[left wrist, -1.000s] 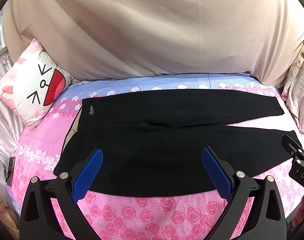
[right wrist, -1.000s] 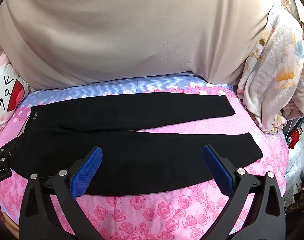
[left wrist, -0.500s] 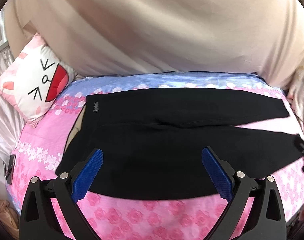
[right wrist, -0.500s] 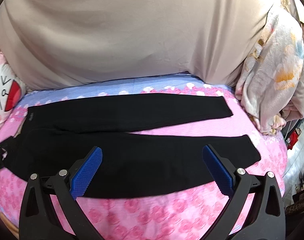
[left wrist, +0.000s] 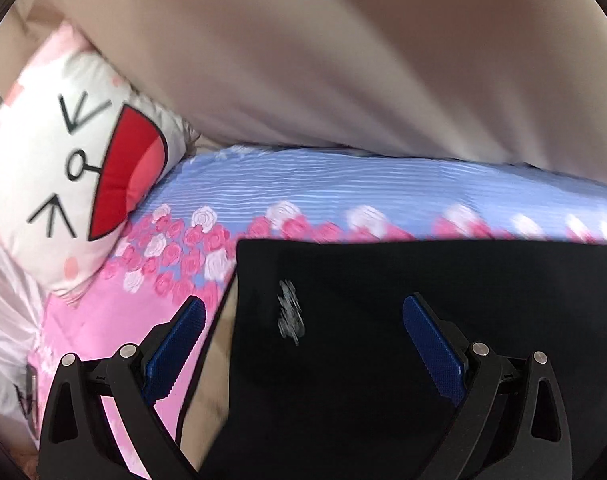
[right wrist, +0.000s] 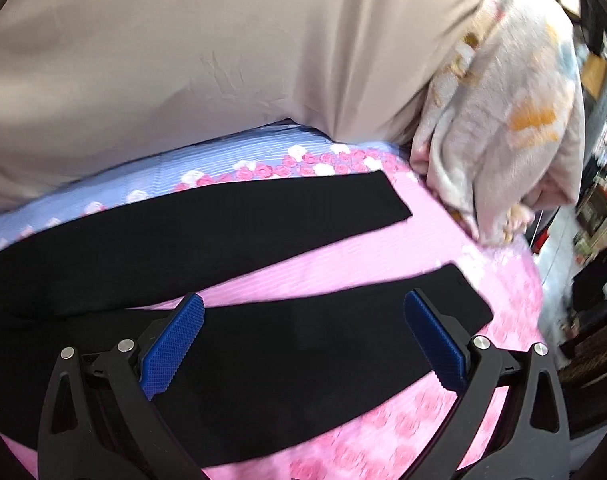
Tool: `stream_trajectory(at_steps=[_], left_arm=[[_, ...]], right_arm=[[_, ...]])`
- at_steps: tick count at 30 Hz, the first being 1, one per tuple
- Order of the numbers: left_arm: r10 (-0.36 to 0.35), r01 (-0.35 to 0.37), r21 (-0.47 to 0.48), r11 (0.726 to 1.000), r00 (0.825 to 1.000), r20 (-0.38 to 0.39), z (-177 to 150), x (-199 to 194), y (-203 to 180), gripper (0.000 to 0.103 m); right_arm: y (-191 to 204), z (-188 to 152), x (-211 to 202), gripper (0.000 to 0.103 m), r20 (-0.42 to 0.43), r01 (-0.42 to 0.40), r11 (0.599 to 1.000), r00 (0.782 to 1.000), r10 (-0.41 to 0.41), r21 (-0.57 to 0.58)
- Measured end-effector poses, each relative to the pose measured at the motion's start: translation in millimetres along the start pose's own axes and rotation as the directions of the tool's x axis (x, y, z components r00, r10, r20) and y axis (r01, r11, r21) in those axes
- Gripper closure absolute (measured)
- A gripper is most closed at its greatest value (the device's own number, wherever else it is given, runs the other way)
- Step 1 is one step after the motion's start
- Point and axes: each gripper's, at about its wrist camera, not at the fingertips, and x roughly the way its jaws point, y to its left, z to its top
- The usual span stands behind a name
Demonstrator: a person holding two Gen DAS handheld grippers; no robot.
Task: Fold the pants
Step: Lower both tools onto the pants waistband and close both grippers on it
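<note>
Black pants (left wrist: 403,320) lie flat on the bed, waistband to the left with a small white logo (left wrist: 289,312). My left gripper (left wrist: 303,340) is open and empty, low over the waistband's far corner. In the right wrist view the two legs (right wrist: 243,232) spread apart toward the right. My right gripper (right wrist: 303,336) is open and empty, just above the near leg's cuff end (right wrist: 455,300). The far leg's cuff (right wrist: 383,200) lies beyond it.
A pink rose-print bed sheet (right wrist: 343,264) with a blue striped band (left wrist: 343,188) covers the bed. A white cartoon-face pillow (left wrist: 75,168) stands at the left. A beige cloth (left wrist: 343,60) hangs behind. A floral blanket (right wrist: 503,120) is heaped at the right, by the bed's edge.
Both grippers moved forward and down toward the pants. The left one swung left to the waistband. The right one swung right to the near leg's cuff. Both stayed open.
</note>
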Motion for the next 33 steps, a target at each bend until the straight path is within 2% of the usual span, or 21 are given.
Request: stream_trajectory(at_steps=[3, 6, 11, 13, 16, 17, 19, 20, 23, 25, 28, 32, 33], left_arm=[[0.036, -0.038, -0.058, 0.998, 0.999, -0.027, 16, 34, 15, 0.006], [0.057, -0.059, -0.063, 0.996, 0.998, -0.036, 27, 62, 22, 0.006], [-0.001, -0.004, -0.046, 0.999, 0.995, -0.103, 31, 104, 20, 0.007], [-0.047, 0.043, -0.038, 0.998, 0.992, -0.114, 31, 115, 17, 0.022], [-0.064, 0.058, -0.066, 0.996, 0.993, -0.099, 32, 118, 18, 0.03], [-0.078, 0.071, -0.076, 0.995, 0.992, -0.095, 32, 118, 19, 0.034], [-0.074, 0.068, -0.065, 0.996, 0.993, -0.087, 33, 118, 17, 0.039], [-0.071, 0.066, -0.058, 0.996, 0.994, -0.084, 33, 118, 13, 0.042], [-0.053, 0.05, -0.035, 0.998, 0.996, -0.076, 32, 115, 5, 0.049], [-0.042, 0.039, -0.037, 0.999, 0.996, -0.079, 32, 114, 3, 0.049], [-0.035, 0.029, -0.062, 0.998, 0.996, -0.087, 31, 113, 3, 0.046], [-0.029, 0.014, -0.138, 0.99, 0.994, -0.102, 31, 120, 14, 0.027], [-0.053, 0.034, -0.173, 0.984, 0.993, -0.109, 31, 123, 20, 0.026]], right_arm=[[4, 13, 29, 0.005, -0.003, -0.003, 0.999, 1.0, 0.003, -0.041], [6, 26, 55, 0.005, -0.022, -0.002, 0.999, 1.0, 0.001, -0.053], [-4, 47, 91, 0.005, -0.01, -0.042, 0.997, 0.999, 0.042, -0.07], [-14, 56, 109, 0.005, -0.011, -0.075, 0.994, 0.997, 0.074, -0.083], [-48, 78, 157, 0.006, -0.028, -0.069, 0.994, 0.997, 0.067, -0.084], [-60, 84, 172, 0.007, -0.036, -0.071, 0.994, 0.997, 0.069, -0.077], [-90, 100, 213, 0.034, -0.087, -0.073, 0.996, 0.994, 0.069, -0.043], [-102, 104, 226, 0.038, -0.106, -0.077, 0.997, 0.992, 0.075, -0.017], [-147, 116, 276, 0.039, -0.159, -0.093, 0.99, 0.981, 0.109, 0.105], [-162, 120, 302, 0.038, -0.192, -0.102, 0.986, 0.973, 0.126, 0.131], [-160, 120, 324, 0.038, -0.225, -0.145, 0.982, 0.96, 0.169, 0.117], [-146, 119, 331, 0.038, -0.22, -0.179, 0.981, 0.957, 0.19, 0.072], [-145, 119, 331, 0.043, -0.215, -0.188, 0.98, 0.956, 0.199, 0.07]])
